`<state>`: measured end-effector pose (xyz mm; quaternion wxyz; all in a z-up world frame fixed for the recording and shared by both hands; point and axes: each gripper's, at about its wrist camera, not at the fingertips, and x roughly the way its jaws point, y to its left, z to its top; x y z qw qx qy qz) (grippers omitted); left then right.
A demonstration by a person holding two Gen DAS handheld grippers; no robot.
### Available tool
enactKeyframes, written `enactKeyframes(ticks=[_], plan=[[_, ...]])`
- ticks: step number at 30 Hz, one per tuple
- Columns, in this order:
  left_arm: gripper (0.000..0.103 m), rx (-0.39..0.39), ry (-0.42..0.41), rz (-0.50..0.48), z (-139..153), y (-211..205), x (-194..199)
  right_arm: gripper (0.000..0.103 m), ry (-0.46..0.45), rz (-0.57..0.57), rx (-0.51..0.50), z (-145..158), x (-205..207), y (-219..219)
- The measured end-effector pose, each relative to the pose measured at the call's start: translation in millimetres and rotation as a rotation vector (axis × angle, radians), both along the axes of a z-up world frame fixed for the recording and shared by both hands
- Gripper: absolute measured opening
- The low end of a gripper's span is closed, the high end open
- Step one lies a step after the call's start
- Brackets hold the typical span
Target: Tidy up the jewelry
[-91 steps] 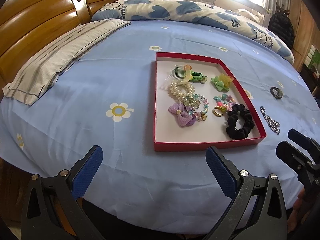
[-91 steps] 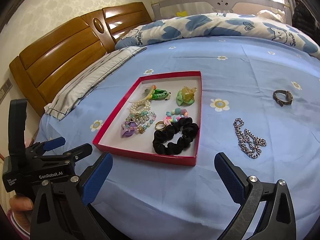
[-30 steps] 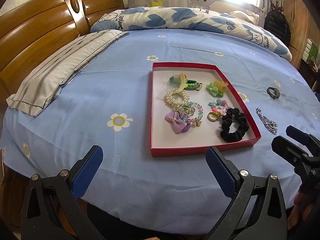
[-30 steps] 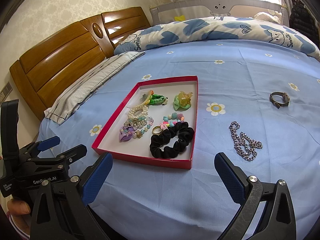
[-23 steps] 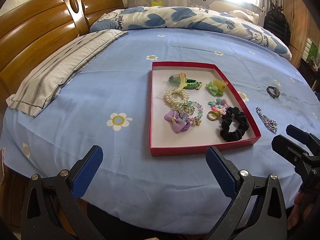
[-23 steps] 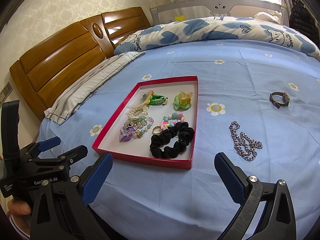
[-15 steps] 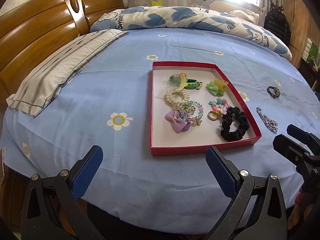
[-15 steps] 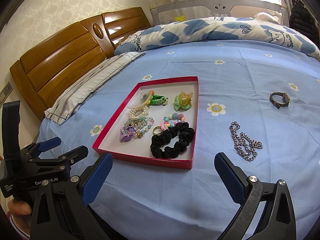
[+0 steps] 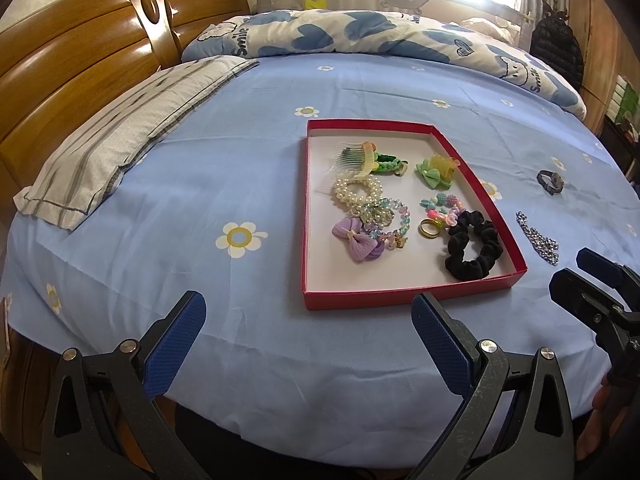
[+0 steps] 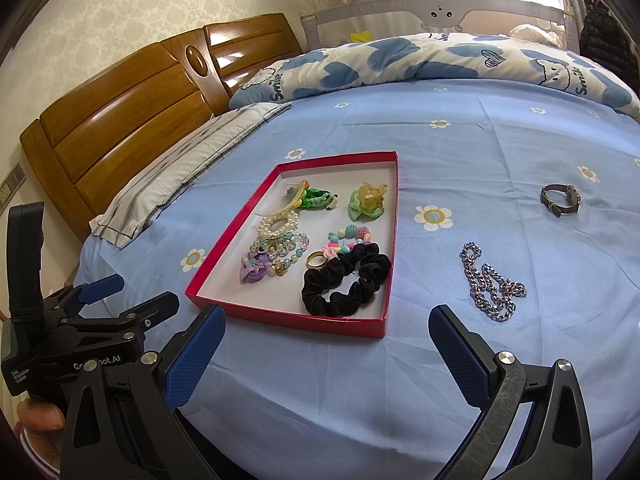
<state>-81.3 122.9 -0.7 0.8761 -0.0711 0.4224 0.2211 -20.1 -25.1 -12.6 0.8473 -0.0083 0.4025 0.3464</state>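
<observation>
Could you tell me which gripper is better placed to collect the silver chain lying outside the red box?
Right, probably. The silver chain lies just ahead of the open right gripper, right of the red box; the left gripper faces the box's left side.

Striped pillow [image 9: 120,140] by wooden headboard [image 9: 76,72] (quilt [image 9: 360,36] behind, perhaps bunched)

One tray [image 9: 306,216]; one chain [image 10: 490,284]; one watch [image 10: 560,199]; one scrunchie [image 10: 346,280]; one comb [image 9: 352,160].
</observation>
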Motion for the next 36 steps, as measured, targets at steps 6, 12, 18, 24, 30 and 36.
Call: enactKeyframes(ticks=[6,12,18,24,30,36], plan=[[0.103,0.004,0.0,-0.003,-0.7,-1.7,0.1,0.102,0.0,0.001,-0.002,0.6,-1.1,1.3],[0.103,0.004,0.002,-0.002,-0.8,-2.2,0.3,0.102,0.002,0.002,-0.001,0.4,-0.5,0.8],[0.103,0.004,0.002,-0.002,-0.8,-1.9,0.2,0.102,0.001,0.002,-0.001,0.4,-0.2,0.5],[0.103,0.003,0.003,-0.004,-1.4,-1.8,1.4,0.102,0.002,0.001,-0.001,0.0,-0.9,1.1],[0.103,0.003,0.004,-0.007,-1.5,-2.0,2.5,0.102,0.002,0.001,-0.001,0.0,-0.6,0.9],[0.103,0.005,0.005,-0.01,-1.9,-2.0,4.1,0.102,0.002,0.002,0.0,0.0,-0.1,0.5]])
